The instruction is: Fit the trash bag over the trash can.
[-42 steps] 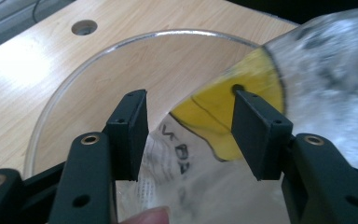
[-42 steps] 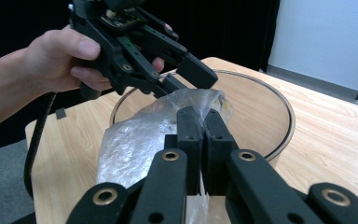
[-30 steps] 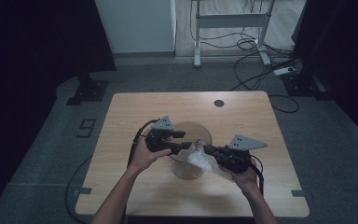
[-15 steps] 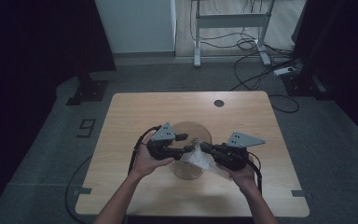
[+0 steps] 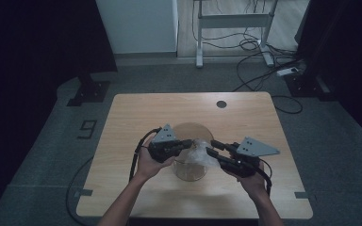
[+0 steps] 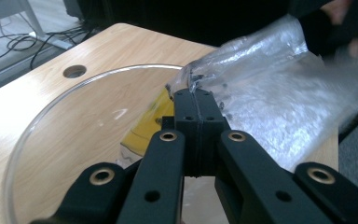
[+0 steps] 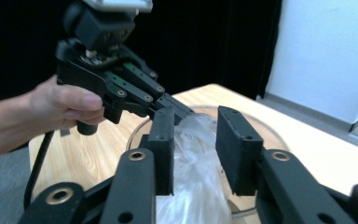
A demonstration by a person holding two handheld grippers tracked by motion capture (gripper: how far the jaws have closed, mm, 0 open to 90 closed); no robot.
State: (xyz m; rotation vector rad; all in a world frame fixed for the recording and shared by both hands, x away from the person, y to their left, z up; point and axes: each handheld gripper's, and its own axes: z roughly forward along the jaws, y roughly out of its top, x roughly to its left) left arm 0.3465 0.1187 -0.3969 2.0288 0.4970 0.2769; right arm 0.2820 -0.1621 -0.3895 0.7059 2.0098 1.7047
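Over the near half of the table (image 5: 122,122) stands a clear glass bowl (image 5: 192,155). A crumpled clear plastic bag (image 5: 201,153) lies across the bowl's rim. The left gripper (image 6: 196,100) pinches the bag's edge, jaws closed tight on it. The right gripper (image 7: 196,154) has its jaws apart, straddling the bag. Inside the bowl sits something yellow (image 6: 151,122).

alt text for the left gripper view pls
The left gripper, its black jaws shut on the edge of a crinkled clear plastic bag, hangs over a round glass bowl on a wooden table. Something yellow lies inside the bowl.
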